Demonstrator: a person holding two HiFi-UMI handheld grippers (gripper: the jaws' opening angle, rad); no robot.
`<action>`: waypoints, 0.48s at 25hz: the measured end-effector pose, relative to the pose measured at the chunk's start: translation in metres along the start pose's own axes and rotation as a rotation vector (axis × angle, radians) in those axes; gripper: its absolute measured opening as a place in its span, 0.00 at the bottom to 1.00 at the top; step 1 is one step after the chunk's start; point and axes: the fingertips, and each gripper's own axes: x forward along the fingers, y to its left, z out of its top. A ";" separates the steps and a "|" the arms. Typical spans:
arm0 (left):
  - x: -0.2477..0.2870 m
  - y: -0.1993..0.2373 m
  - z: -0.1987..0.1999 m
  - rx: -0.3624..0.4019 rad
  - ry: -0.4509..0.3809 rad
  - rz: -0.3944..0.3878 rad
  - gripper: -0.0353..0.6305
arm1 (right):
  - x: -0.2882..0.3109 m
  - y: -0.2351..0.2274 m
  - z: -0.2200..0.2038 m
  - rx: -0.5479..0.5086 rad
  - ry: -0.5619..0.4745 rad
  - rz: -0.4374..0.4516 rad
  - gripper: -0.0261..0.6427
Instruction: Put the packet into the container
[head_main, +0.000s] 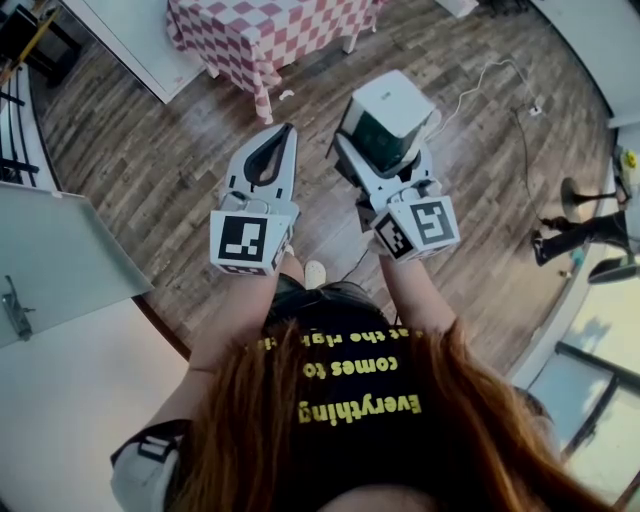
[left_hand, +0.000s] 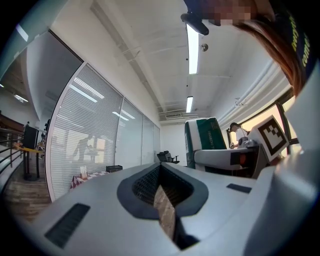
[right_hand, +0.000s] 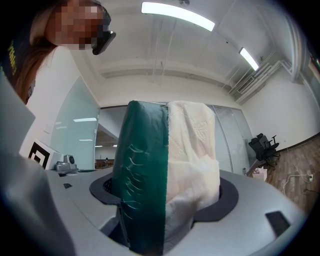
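Observation:
A green and white packet (head_main: 385, 120) stands up between the jaws of my right gripper (head_main: 372, 152), which is shut on it above the wooden floor. In the right gripper view the packet (right_hand: 165, 170) fills the middle, green side left, white side right, and hides the right gripper (right_hand: 165, 205) fingertips. My left gripper (head_main: 283, 138) is held beside it, jaws together with nothing in them. In the left gripper view, the left gripper (left_hand: 161, 170) shows only a thin slit, and the packet (left_hand: 205, 137) is off to the right. No container is in view.
A table with a red and white checkered cloth (head_main: 270, 35) stands ahead. A white desk top (head_main: 60, 250) lies at the left. A white cable (head_main: 480, 80) trails over the floor at the upper right, and furniture stands at the right edge (head_main: 600, 240).

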 end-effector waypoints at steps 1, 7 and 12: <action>0.002 0.002 -0.001 0.000 0.001 0.001 0.05 | 0.002 -0.001 -0.001 0.001 0.001 0.000 0.62; 0.030 0.025 -0.008 -0.011 0.003 -0.017 0.05 | 0.030 -0.013 -0.010 0.004 0.012 -0.019 0.62; 0.066 0.058 -0.010 -0.014 -0.008 -0.052 0.05 | 0.072 -0.026 -0.012 -0.013 0.009 -0.049 0.62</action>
